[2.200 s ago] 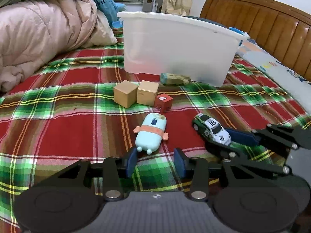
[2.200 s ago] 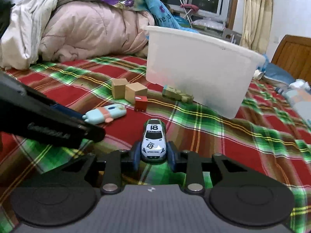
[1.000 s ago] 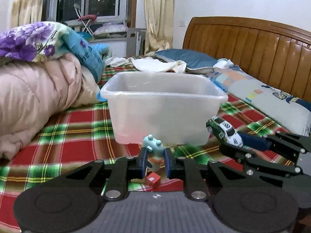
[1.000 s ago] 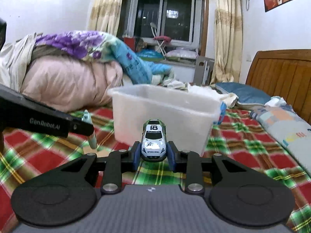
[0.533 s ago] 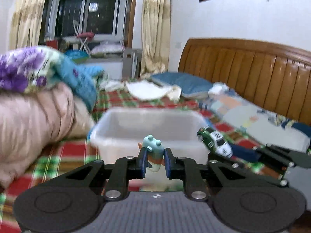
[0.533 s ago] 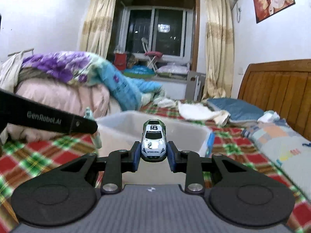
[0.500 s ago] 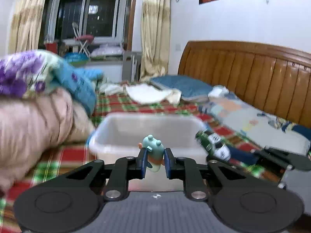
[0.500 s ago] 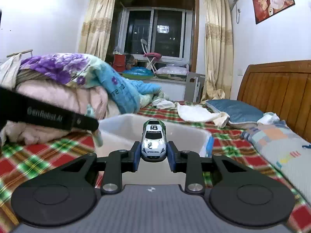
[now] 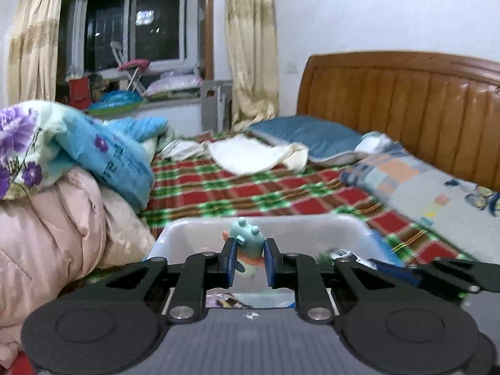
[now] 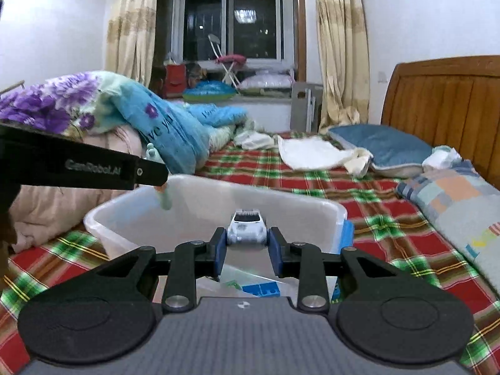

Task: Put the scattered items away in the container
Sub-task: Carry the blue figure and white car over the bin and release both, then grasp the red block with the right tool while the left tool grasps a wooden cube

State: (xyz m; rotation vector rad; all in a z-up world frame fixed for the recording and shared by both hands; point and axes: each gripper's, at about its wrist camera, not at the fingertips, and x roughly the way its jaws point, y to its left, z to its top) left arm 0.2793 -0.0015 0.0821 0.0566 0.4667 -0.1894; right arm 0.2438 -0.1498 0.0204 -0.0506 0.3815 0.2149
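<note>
The white plastic bin (image 9: pixel 281 222) stands on the plaid bed, right under both grippers; it also shows in the right wrist view (image 10: pixel 200 192). My left gripper (image 9: pixel 249 261) is shut on a light-blue toy figure (image 9: pixel 247 243) and holds it above the bin's opening. My right gripper (image 10: pixel 247 247) is shut on a white toy car (image 10: pixel 247 226), tilted nose down over the bin. In the left wrist view the right gripper (image 9: pixel 356 261) and the car (image 9: pixel 342 254) sit at the bin's right side. The left gripper's finger (image 10: pixel 93 165) crosses the right wrist view.
Blue pieces (image 10: pixel 261 289) and a picture card (image 9: pixel 231 300) lie inside the bin. A pink quilt (image 9: pixel 47 228) with a floral blanket (image 10: pixel 93 106) is piled at the left. Pillows (image 10: pixel 381 148) and the wooden headboard (image 9: pixel 406 103) are at the right.
Both grippers have moved forward and over the bin's opening with their toys. The car now tilts down, its roof facing the camera. The bin's inside has come into view.
</note>
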